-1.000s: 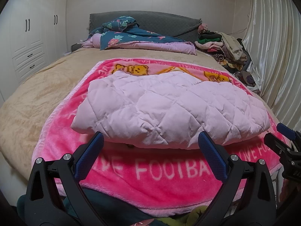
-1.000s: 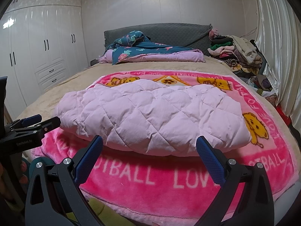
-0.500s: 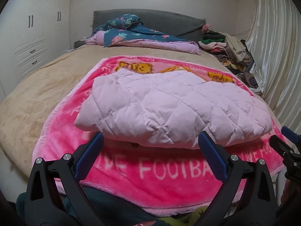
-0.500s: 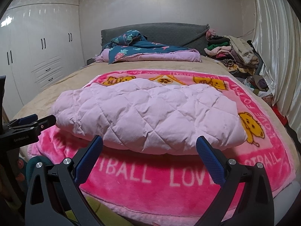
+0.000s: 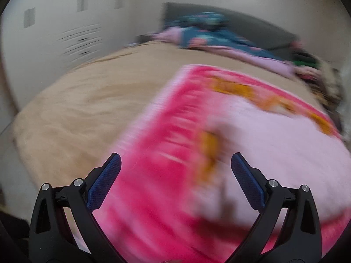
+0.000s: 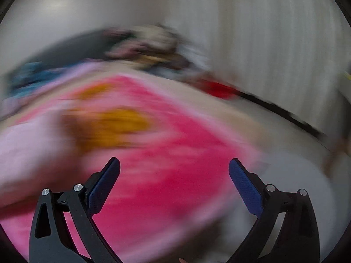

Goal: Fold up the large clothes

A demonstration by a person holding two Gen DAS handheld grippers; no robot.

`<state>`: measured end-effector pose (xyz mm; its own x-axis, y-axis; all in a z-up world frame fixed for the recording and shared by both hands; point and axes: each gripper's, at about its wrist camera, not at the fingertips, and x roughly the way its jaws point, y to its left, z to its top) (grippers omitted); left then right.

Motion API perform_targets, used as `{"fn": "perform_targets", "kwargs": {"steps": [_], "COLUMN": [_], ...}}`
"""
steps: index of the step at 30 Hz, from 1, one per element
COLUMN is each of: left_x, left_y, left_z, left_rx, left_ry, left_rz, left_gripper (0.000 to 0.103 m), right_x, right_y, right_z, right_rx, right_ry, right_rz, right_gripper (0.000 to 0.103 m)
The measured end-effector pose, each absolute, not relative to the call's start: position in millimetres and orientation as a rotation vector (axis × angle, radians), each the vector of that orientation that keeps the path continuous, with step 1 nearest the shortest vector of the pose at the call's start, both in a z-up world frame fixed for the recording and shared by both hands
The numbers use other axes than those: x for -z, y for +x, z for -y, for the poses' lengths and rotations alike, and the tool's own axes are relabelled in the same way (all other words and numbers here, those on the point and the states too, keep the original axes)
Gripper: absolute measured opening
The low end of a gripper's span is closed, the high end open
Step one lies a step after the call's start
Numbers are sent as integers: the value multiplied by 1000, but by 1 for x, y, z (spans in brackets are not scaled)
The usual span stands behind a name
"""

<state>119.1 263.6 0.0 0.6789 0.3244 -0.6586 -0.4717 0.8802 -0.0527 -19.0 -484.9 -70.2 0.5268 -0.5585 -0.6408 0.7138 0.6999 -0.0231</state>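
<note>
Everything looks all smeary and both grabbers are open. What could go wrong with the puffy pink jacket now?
1. Both views are badly blurred, so aiming is hard: the open left gripper or open right gripper might pinch the bright pink fleece blanket instead of the pale pink quilted jacket.
2. Neither gripper holds anything, and a grab made in a hurry could rumple the folded jacket.

both views swung apart, left gripper (image 5: pixel 175 171) leftward, right gripper (image 6: pixel 174 175) rightward
</note>
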Motion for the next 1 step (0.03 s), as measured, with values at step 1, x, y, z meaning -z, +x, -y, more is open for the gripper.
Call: {"fn": "perform_targets", "kwargs": {"steps": [1], "left_x": [7], "left_y": [130], "left_z": [-295], "left_rx": [-522], "left_ry": [-239], "left_rz": [-710], "left_gripper": [94], "right_x": [81], "right_y": [-26], "right_z": [516], "right_rx": [849], "right_ry": [288], "right_rz": [-701], "right_gripper": [99]}}
